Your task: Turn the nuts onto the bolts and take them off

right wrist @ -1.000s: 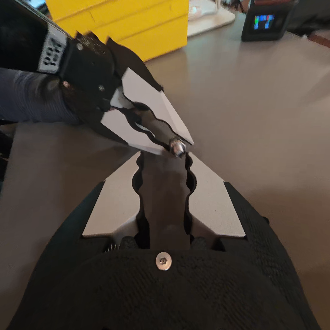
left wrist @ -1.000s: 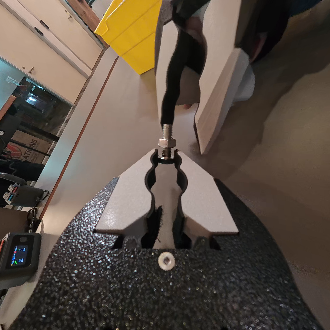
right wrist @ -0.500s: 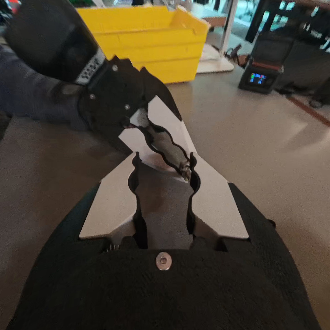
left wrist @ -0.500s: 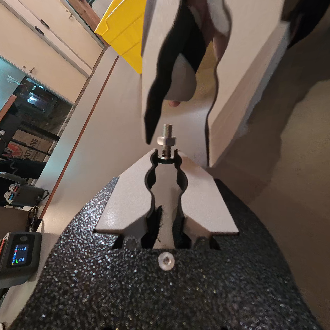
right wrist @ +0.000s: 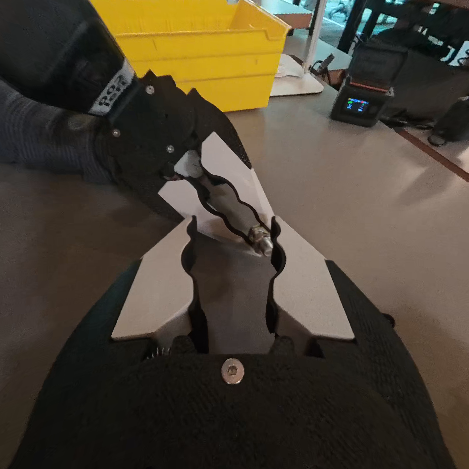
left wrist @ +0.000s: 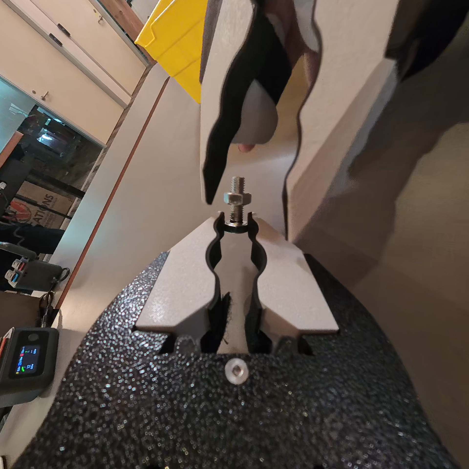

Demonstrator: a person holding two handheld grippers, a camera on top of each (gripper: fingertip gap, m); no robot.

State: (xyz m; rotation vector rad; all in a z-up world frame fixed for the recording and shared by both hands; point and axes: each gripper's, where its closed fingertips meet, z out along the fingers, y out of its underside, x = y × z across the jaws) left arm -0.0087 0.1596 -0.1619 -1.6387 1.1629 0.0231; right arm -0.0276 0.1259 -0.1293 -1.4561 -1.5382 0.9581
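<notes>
My left gripper (left wrist: 236, 220) is shut on the head of a silver bolt (left wrist: 237, 215). The bolt's threaded shaft points forward with a hex nut (left wrist: 237, 198) about halfway along it. My right gripper (right wrist: 233, 223) is open. Its fingers (left wrist: 215, 106) come from above in the left wrist view and straddle the bolt's free end without touching the nut. In the right wrist view the left gripper (right wrist: 256, 229) reaches in from the upper left. The bolt and nut (right wrist: 258, 237) sit close to my right finger's inner edge. A gloved hand (right wrist: 50, 132) holds the left gripper.
A yellow bin (right wrist: 203, 50) stands at the back of the grey table (right wrist: 355, 215); it also shows in the left wrist view (left wrist: 177, 45). A black device with a small lit screen (right wrist: 357, 106) and a white stand base (right wrist: 297, 83) are on the far right. Across from one pair of fingers to the other is roughly 4 cm.
My right gripper was shut on the bolt's threaded end. It has opened and now straddles the bolt end and nut. The left gripper kept hold of the bolt.
</notes>
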